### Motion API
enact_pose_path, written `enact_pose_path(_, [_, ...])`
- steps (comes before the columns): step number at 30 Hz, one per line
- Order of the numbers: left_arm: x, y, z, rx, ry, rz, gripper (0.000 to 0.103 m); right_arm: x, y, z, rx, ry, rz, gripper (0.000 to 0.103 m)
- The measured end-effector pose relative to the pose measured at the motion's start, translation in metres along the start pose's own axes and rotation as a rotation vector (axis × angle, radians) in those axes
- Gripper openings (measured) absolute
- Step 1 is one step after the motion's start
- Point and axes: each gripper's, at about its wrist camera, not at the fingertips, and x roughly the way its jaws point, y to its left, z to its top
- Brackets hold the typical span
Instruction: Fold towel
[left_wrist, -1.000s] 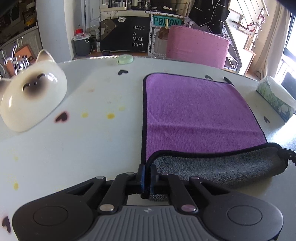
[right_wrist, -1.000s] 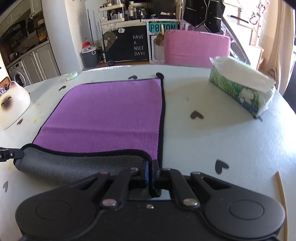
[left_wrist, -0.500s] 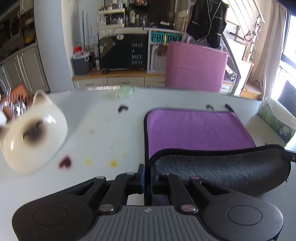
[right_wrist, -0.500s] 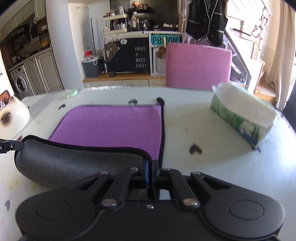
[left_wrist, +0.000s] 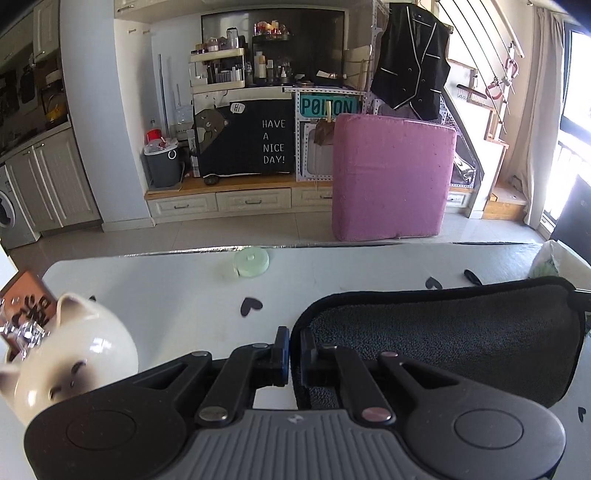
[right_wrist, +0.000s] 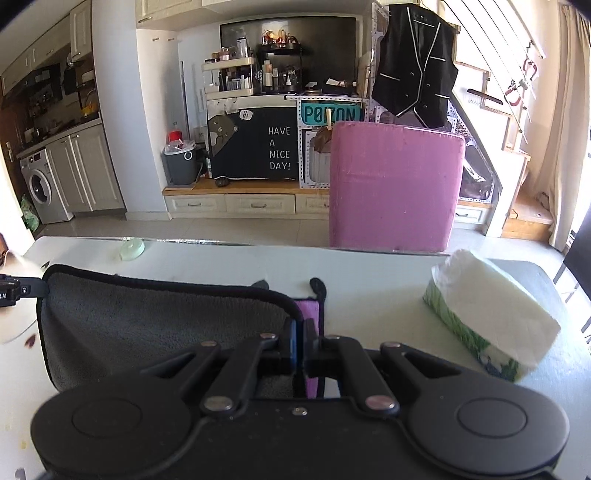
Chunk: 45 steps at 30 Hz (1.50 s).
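Towel (left_wrist: 454, 336), a purple microfibre cloth with a grey underside and black piping, now rises far higher than a second ago: back then most of its purple face lay flat on the white heart-speckled table (left_wrist: 177, 291) with only the near edge rolled up, while now the grey side fills the view and just a sliver of purple shows in the right wrist view (right_wrist: 309, 309). Both cameras have tilted up, so the room beyond the table takes the upper half of each frame. The left gripper (left_wrist: 291, 352) is pinched tight on the towel's near left corner, fingers level and pointing forward above the table. The right gripper (right_wrist: 300, 345) is clamped on the near right corner, and the lifted edge hangs stretched between them. Left of the towel sits a white ceramic cat-shaped pot (left_wrist: 70, 354); right of it lies a green-patterned tissue pack (right_wrist: 487, 314).
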Motion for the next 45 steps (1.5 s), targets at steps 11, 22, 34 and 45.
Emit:
enact_pose_path(11, [0.045,0.002,0.017,0.045,0.038,0.003,0.007,0.042,-0.003,0.021,0.011,0.037,-0.012,0.003])
enact_pose_path(22, [0.077,0.006,0.029,0.045,0.071,0.013,0.007,0.072,-0.002,0.024,0.02,0.099,-0.033,0.003])
enact_pose_path(34, [0.099,0.005,0.026,0.0,0.136,-0.043,0.011,0.094,0.004,0.024,0.009,0.138,-0.029,0.003])
enact_pose_path(45, [0.133,0.003,0.016,-0.023,0.206,-0.065,0.023,0.106,0.003,0.032,-0.009,0.137,-0.043,0.003])
